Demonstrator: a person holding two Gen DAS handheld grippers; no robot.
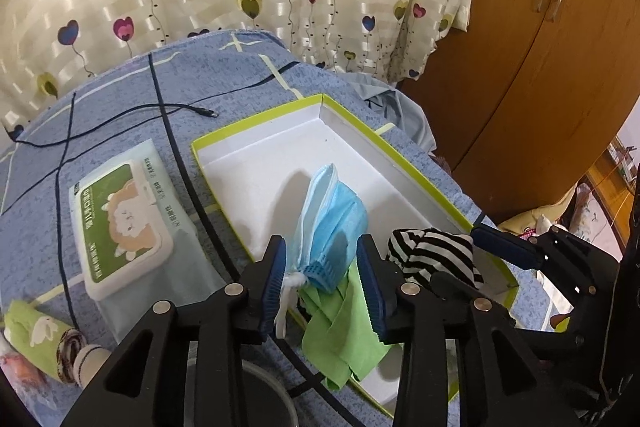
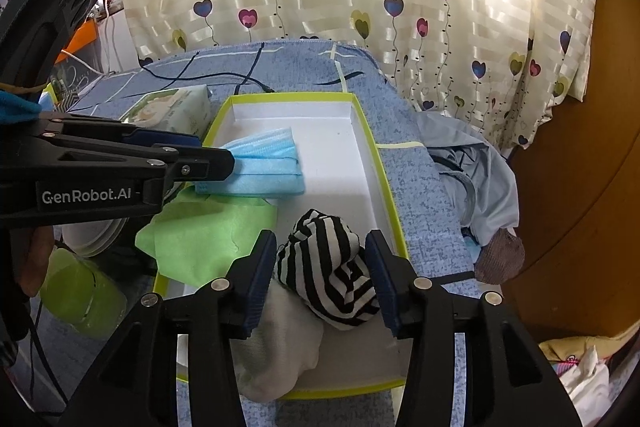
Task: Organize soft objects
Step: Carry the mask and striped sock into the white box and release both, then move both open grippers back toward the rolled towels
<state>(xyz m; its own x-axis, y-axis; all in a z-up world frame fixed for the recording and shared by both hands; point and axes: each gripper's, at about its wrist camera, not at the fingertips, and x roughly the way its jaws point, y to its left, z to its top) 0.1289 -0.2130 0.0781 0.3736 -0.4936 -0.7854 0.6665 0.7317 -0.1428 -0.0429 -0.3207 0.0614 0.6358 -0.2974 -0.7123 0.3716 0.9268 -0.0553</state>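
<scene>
A white box with a lime-green rim (image 1: 256,117) (image 2: 362,115) lies on the blue bedspread. My left gripper (image 1: 322,267) (image 2: 218,153) stands open around a folded blue face mask (image 1: 334,219) (image 2: 266,167) that rests in the box on a green cloth (image 1: 348,331) (image 2: 204,231). My right gripper (image 2: 322,267) (image 1: 504,247) stands open around a black-and-white striped sock bundle (image 2: 328,275) (image 1: 434,251) in the box; its pads sit beside the bundle. A white sock (image 2: 280,343) lies under it.
A wet-wipes pack (image 1: 120,227) (image 2: 172,107), rolled socks (image 1: 44,343) and a black cable (image 1: 160,107) lie left of the box. Grey-blue clothing (image 2: 468,163) and a brown sock (image 2: 500,255) lie right of it. A curtain hangs behind; a wooden wardrobe (image 1: 540,47) stands at the right.
</scene>
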